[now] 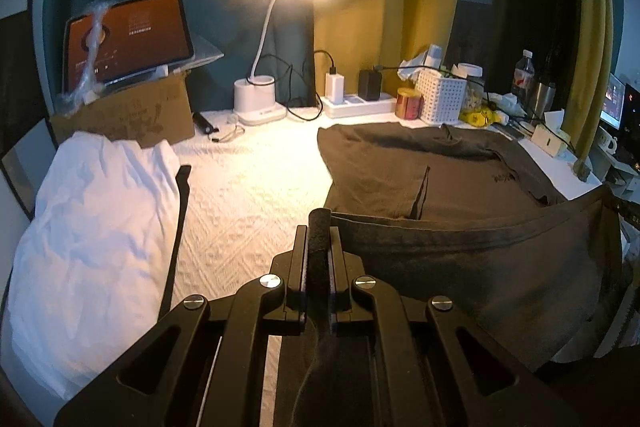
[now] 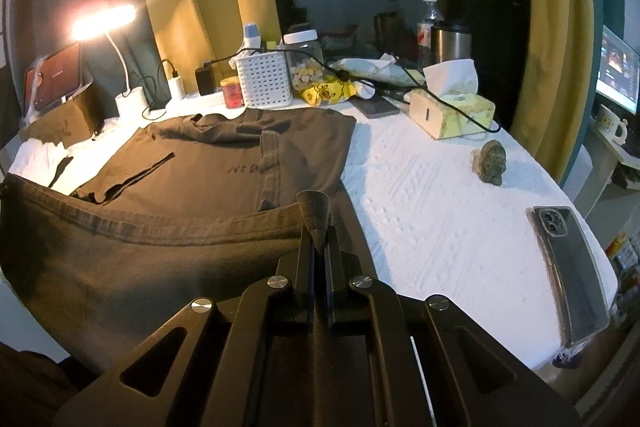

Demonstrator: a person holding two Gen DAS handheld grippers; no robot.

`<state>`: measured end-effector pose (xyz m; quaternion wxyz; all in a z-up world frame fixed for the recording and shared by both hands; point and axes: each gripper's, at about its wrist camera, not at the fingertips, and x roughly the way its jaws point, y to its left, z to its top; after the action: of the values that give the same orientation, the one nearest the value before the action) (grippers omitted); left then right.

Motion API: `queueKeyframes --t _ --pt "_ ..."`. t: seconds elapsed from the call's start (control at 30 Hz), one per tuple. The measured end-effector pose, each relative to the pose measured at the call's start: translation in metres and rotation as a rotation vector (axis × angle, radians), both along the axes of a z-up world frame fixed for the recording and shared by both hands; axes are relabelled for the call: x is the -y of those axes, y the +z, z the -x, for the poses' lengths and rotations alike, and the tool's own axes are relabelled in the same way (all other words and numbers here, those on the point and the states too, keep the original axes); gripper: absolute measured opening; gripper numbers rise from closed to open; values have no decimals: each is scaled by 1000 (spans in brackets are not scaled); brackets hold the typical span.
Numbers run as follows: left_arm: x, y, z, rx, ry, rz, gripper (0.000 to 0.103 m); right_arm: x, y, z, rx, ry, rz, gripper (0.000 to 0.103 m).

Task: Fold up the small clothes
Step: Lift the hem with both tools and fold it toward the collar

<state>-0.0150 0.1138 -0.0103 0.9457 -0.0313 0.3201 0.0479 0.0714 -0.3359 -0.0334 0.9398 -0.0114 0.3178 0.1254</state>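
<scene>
A dark brown T-shirt (image 1: 460,179) lies on the white textured table cover, sleeves folded inward; it also shows in the right wrist view (image 2: 208,163). My left gripper (image 1: 319,227) is shut on the shirt's bottom hem at its left corner, lifted above the table. My right gripper (image 2: 316,223) is shut on the hem at the right corner, also lifted. The hem (image 1: 460,231) hangs in a curve between them, also seen in the right wrist view (image 2: 160,227). A white garment (image 1: 88,227) lies in a pile at the left.
A lit desk lamp (image 1: 260,95), a tablet (image 1: 128,39) on a cardboard box, a power strip, a white basket (image 2: 264,79), a jar, bottles and a tissue box (image 2: 452,107) line the back. A phone (image 2: 572,267) and a small figurine (image 2: 492,163) lie at the right.
</scene>
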Motion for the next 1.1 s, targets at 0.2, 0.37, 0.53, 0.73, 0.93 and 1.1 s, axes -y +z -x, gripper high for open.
queueKeyframes --t 0.2,0.37,0.53,0.73,0.93,1.1 --pt "-2 9 -9 16 -3 -7 6 2 5 -8 6 -11 -8 5" --pt "-1 15 -19 27 -8 -16 6 3 9 -16 10 -16 -13 5" --pt "-3 21 -32 37 -6 -21 6 3 15 -28 18 -17 -18 5" --pt "-5 29 -47 55 -8 -23 6 1 27 -44 36 -15 -17 5" --pt "-6 35 -66 69 -11 -31 6 -1 34 -62 48 -13 -16 5" --pt "-8 38 -81 79 -17 -42 6 -4 39 -78 56 -17 -21 5"
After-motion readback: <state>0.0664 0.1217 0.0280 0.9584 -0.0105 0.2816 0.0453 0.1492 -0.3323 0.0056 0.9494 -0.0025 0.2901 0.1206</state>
